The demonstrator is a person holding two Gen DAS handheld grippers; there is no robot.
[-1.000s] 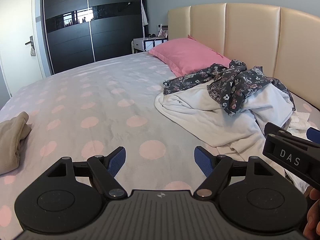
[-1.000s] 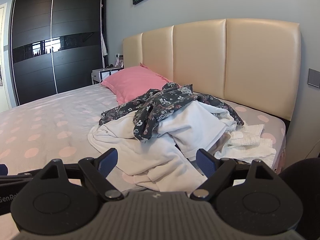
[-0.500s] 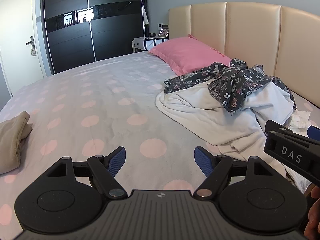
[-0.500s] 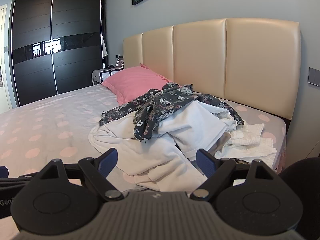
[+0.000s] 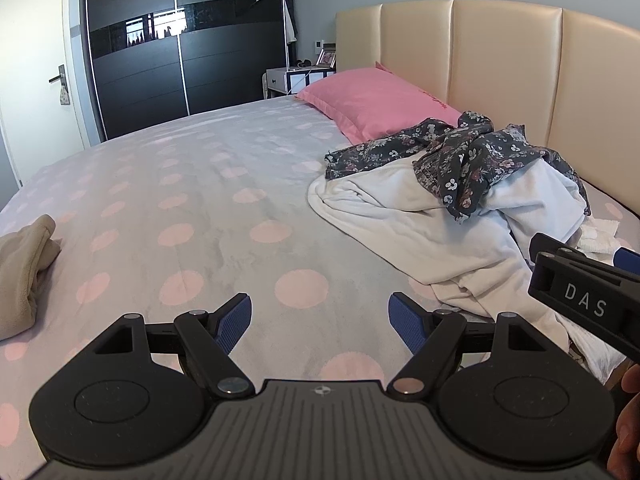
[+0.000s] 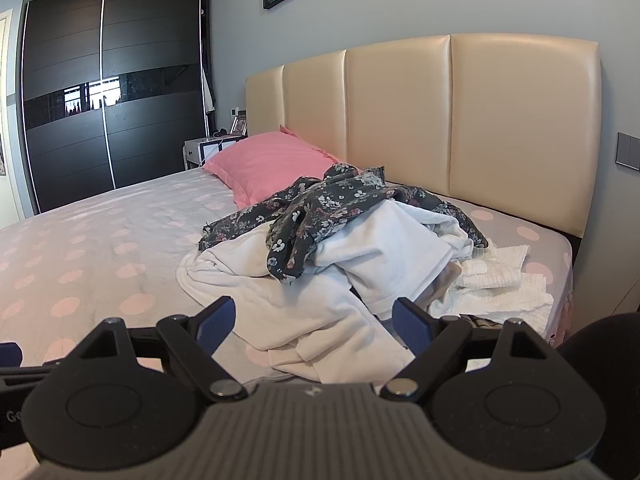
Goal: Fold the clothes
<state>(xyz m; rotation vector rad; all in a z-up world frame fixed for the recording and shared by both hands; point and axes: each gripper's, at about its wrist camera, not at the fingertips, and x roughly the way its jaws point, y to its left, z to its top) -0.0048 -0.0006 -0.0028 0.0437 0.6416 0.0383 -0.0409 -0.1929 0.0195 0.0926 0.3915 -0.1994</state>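
Note:
A heap of unfolded clothes lies on the bed near the headboard: a dark floral garment draped over white garments, with a white textured cloth at the right. My left gripper is open and empty, above bare bedsheet left of the heap. My right gripper is open and empty, just above the heap's near edge. The right gripper's side also shows in the left wrist view.
The bed has a grey sheet with pink dots. A folded beige garment lies at its left edge. A pink pillow rests against the cream headboard. A nightstand and dark wardrobe stand behind.
Both grippers have drifted very slightly; the view of the heap has barely shifted. Both stay open and empty.

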